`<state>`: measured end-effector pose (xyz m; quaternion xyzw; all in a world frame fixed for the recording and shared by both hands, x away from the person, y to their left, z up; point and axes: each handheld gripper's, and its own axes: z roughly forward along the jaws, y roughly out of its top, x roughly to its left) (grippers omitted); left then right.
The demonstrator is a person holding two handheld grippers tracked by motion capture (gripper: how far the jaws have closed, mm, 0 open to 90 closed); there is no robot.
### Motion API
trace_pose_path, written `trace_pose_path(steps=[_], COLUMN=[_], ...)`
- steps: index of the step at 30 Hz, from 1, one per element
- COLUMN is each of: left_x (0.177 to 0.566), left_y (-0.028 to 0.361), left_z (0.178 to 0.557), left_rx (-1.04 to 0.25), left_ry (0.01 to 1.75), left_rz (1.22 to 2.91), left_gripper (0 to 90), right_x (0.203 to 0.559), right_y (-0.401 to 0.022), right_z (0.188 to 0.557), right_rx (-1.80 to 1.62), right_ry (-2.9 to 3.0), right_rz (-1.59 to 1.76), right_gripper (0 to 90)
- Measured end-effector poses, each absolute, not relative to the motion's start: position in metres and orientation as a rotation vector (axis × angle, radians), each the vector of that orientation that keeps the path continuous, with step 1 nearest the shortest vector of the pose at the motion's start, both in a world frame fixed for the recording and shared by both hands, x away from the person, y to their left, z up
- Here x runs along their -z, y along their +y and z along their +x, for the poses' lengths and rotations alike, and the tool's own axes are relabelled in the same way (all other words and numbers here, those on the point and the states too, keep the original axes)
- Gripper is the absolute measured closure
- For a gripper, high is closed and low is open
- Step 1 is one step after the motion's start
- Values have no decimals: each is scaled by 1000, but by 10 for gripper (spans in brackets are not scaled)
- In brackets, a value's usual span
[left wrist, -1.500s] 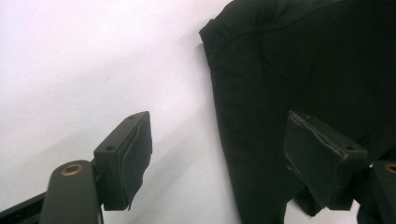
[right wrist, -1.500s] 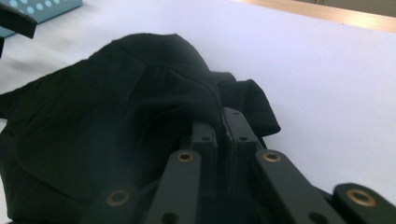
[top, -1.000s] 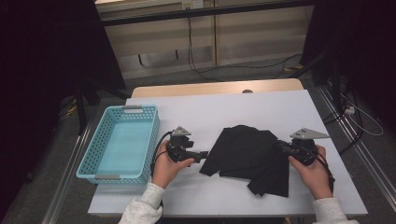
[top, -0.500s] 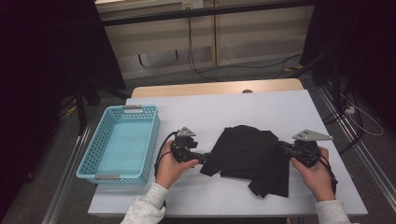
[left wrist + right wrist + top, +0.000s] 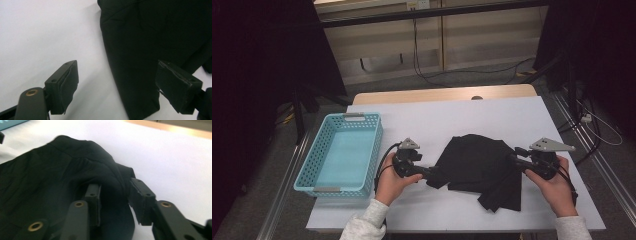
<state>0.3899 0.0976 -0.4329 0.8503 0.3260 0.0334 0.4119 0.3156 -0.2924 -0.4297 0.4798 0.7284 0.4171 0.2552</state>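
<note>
I see a black cloth (image 5: 479, 167) lying crumpled on the white table (image 5: 452, 120), a bit right of the middle and closer to my side than the far side. There is lots of bare table behind the cloth and a strip in front of it, so I have room to move there. A light blue basket (image 5: 341, 154) sits at the left edge of the table, well apart from the cloth. My left gripper (image 5: 432, 172) lies low at the cloth's left edge, and its jaws stand wide apart with the cloth's edge between them, not pinched. My right gripper (image 5: 518, 161) is at the cloth's right edge. Its jaws have just been opening, and a fold of cloth sits between them, but the pads do not press on it. The cloth is so dark that I cannot make out its folds or what kind of clothing it is. It is wide from left to right, and one corner hangs down toward the front edge.
</note>
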Motion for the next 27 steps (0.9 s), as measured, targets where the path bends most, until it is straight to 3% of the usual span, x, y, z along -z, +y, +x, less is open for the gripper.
trace_pose_path(steps=[12, 21, 24, 27], left_x=[436, 437, 438, 439], left_y=[103, 100, 98, 98], left_z=[384, 384, 384, 384], left_rx=[-55, -58, -53, -54], left_ry=[828, 826, 830, 824], left_rz=[2137, 2143, 2140, 2144], left_gripper=[188, 190, 190, 190], right_x=[421, 409, 413, 430], right_y=[-282, -259, -246, -239], right_z=[310, 302, 302, 305], right_rx=[-1162, -1220, -1229, -1135], right_ry=[2007, 2076, 2181, 2262], right_rz=[1207, 1095, 1075, 1045], right_gripper=[369, 356, 441, 378])
